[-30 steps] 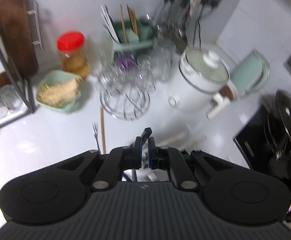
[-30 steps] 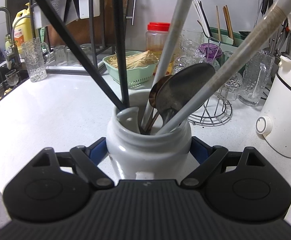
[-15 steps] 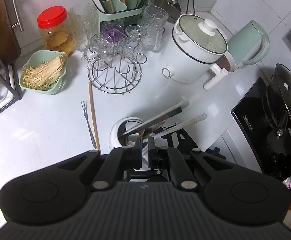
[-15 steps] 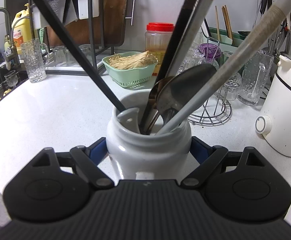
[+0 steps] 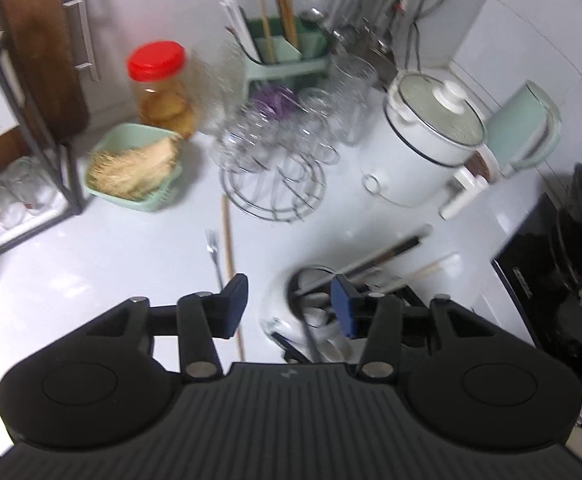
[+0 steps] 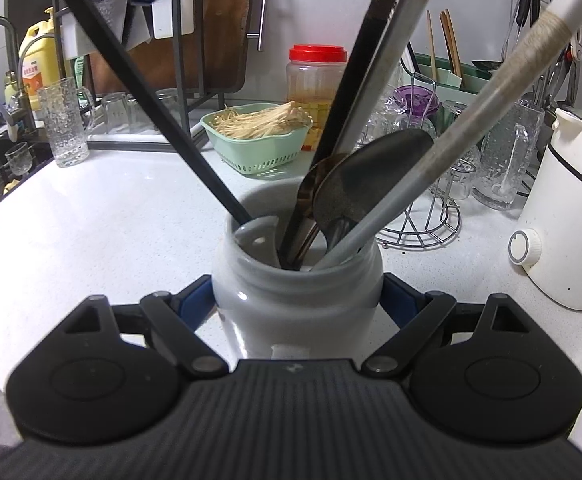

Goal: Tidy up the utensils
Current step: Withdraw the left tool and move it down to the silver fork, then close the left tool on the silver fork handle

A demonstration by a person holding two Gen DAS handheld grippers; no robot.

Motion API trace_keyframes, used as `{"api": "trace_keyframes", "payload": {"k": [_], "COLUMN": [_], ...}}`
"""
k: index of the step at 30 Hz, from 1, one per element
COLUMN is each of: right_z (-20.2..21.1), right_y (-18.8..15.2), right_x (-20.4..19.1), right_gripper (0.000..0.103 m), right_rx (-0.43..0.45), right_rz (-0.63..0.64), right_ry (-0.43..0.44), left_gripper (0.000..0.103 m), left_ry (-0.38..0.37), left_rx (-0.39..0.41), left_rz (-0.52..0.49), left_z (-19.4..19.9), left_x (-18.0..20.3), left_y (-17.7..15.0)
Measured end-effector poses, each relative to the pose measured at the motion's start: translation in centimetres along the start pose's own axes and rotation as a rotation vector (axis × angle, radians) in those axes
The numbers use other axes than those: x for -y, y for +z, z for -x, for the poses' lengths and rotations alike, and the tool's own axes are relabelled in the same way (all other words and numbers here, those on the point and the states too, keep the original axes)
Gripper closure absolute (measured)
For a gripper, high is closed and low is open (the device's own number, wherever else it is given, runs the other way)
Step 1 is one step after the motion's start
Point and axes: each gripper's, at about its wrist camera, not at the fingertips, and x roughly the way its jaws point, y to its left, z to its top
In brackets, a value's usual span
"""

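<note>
My right gripper is shut on a white ceramic jar that stands on the white counter. Out of the jar lean a thin black handle, a black-and-steel handle, a grey handle wrapped in twine and a dark spoon bowl. My left gripper hovers over the jar's mouth; its jaws are opening and nothing is between its blue pads. A small fork and a wooden chopstick lie on the counter left of the jar.
Behind the jar stand a wire rack of glasses, a green basket of pale strands, a red-lidded jar and a green utensil caddy. A white cooker, a green kettle and a black stove lie right.
My left gripper was shut and now stands open. The black-and-steel handle that stood upright a second ago now leans in the jar. The right gripper and jar have not moved.
</note>
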Motion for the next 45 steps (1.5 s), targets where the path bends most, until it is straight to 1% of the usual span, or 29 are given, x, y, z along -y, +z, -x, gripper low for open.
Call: {"api": "trace_keyframes", "payload": {"k": [3, 6, 11, 14, 16, 19, 22, 24, 27, 32, 34, 37, 45], "right_z": [0.0, 0.1, 0.0, -0.1, -0.1, -0.2, -0.3, -0.3, -0.3, -0.3, -0.3, -0.4, -0.6], "right_y": [0.0, -0.1, 0.1, 0.2, 0.2, 0.3, 0.3, 0.3, 0.3, 0.3, 0.2, 0.1, 0.2], "right_x": [0.0, 0.0, 0.0, -0.1, -0.2, -0.2, -0.2, -0.2, -0.3, -0.4, -0.6, -0.6, -0.7], "right_gripper": [0.013, 0.013, 0.013, 0.013, 0.013, 0.013, 0.013, 0.013, 0.013, 0.013, 0.013, 0.013, 0.013], "right_rx": [0.001, -0.001, -0.013, -0.015, -0.015, -0.015, -0.016, -0.018, -0.018, -0.016, -0.010, 0.000, 0.010], "right_rz": [-0.006, -0.009, -0.019, -0.017, -0.015, -0.022, -0.028, -0.033, -0.038, -0.055, -0.066, -0.078, -0.087], "right_ry": [-0.003, -0.008, -0.008, -0.014, -0.020, -0.029, -0.039, -0.045, -0.052, -0.075, -0.086, -0.103, -0.132], "left_gripper": [0.046, 0.045, 0.045, 0.045, 0.045, 0.041, 0.035, 0.033, 0.029, 0.028, 0.028, 0.028, 0.029], "left_ry": [0.023, 0.045, 0.101, 0.085, 0.096, 0.113, 0.105, 0.115, 0.147, 0.147, 0.139, 0.132, 0.046], "left_rx": [0.033, 0.052, 0.096, 0.121, 0.128, 0.141, 0.141, 0.139, 0.120, 0.090, 0.064, 0.047, 0.013], "left_rz": [0.044, 0.074, 0.064, 0.053, 0.046, 0.047, 0.060, 0.072, 0.096, 0.133, 0.137, 0.136, 0.197], "left_z": [-0.1, -0.7, -1.7, -2.3, -3.0, -4.2, -5.6, -6.5, -8.3, -11.6, -12.9, -14.3, -17.7], "left_x": [-1.6, -3.1, -4.6, -5.0, -5.1, -5.5, -6.2, -6.8, -7.7, -9.5, -10.0, -10.6, -12.2], "left_y": [-0.8, -1.7, -3.0, -3.6, -3.8, -3.7, -3.6, -3.4, -3.1, -2.9, -3.0, -3.3, -3.4]}}
